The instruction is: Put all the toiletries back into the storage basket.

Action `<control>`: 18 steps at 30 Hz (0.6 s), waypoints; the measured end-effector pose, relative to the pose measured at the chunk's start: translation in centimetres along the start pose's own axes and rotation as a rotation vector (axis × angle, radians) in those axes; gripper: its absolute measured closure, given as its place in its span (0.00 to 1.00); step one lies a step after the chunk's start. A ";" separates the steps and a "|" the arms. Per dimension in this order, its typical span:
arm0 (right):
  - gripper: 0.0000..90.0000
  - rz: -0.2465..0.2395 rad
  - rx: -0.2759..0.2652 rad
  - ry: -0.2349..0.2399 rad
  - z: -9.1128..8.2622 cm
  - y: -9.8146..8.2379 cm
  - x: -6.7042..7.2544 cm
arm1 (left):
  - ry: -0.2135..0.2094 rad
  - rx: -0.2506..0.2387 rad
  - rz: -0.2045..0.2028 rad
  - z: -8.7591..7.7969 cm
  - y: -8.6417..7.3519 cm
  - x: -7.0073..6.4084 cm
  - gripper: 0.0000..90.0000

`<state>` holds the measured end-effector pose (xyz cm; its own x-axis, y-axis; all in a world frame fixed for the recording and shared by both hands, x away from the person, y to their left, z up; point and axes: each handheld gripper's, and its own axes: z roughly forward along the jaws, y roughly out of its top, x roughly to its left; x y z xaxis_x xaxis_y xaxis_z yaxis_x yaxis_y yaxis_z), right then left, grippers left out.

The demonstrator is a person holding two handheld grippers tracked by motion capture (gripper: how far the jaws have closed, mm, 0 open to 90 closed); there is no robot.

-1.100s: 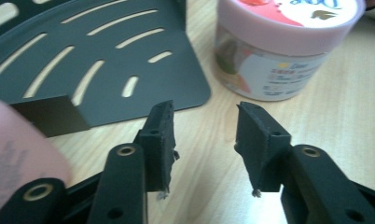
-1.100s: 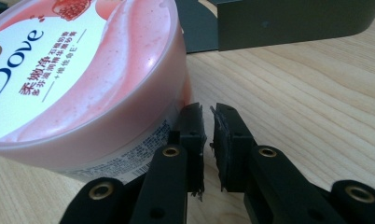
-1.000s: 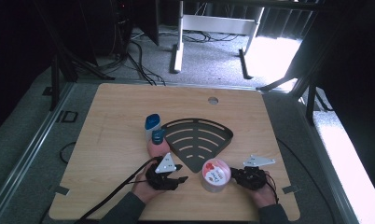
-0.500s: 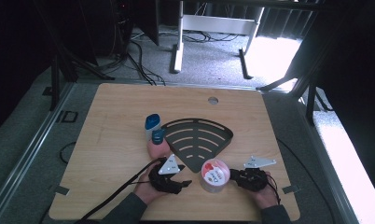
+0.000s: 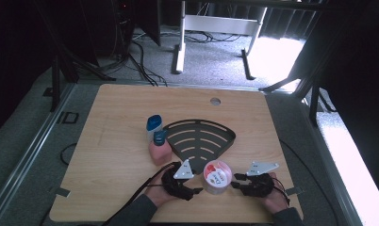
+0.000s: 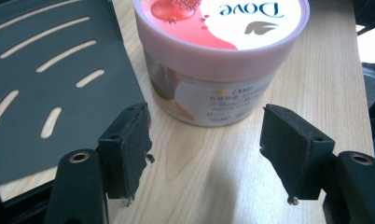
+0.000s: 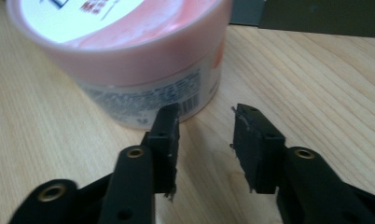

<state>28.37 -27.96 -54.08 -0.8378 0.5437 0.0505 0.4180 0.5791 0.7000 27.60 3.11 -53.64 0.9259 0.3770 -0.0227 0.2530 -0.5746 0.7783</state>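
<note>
Pink-lidded and squat, the Dove jar [image 5: 217,177] stands upright on the wooden table [image 5: 112,113], near the front edge and a little right of its middle; we read its axis as vertical, the flat lid facing up, so it has no long axis across the table. In the left gripper view the lid's printed name reads upside down, with the pomegranate picture beside it. We hold the left gripper [image 5: 193,190] just beside the jar's left side and the right gripper [image 5: 235,182] just beside its right side, each pointing inward at the jar. The left jaws have just been opening and now stand wide, the jar ahead of the pads and not between them. The right jaws have just been opening too and stand at a narrow gap with bare wood between them; the left pad [image 7: 166,135] lies just at the jar's base. Behind the jar lies the black slotted fan-shaped tray [image 5: 201,139], with a pink bottle [image 5: 160,148] and a blue-capped bottle [image 5: 153,126] at its left edge.
</note>
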 end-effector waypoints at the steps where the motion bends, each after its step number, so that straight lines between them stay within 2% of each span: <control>1: 0.61 -0.007 0.001 0.005 -0.1 0.0 0.0 | 0.002 -0.003 -0.001 0.1 0.1 0.0 0.35; 3: 0.60 -0.024 -0.006 0.027 -0.2 -0.1 0.1 | 0.006 -0.006 -0.002 0.3 0.2 0.1 0.32; 8: 0.48 -0.065 -0.033 0.071 -0.3 0.0 0.4 | 0.001 -0.009 0.006 0.9 0.6 0.0 0.28; 12: 0.42 -0.082 -0.054 0.099 -0.2 0.2 0.5 | -0.028 -0.006 0.015 1.4 1.0 0.1 0.26; 18: 0.37 -0.113 -0.066 0.117 0.0 0.8 0.9 | -0.043 -0.022 0.032 2.0 1.1 0.2 0.26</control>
<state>27.91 -27.04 -53.49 -0.9147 0.4012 0.0488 0.2985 0.5891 0.7509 28.62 1.09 -54.01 0.9449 0.3264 -0.0243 0.2172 -0.5699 0.7925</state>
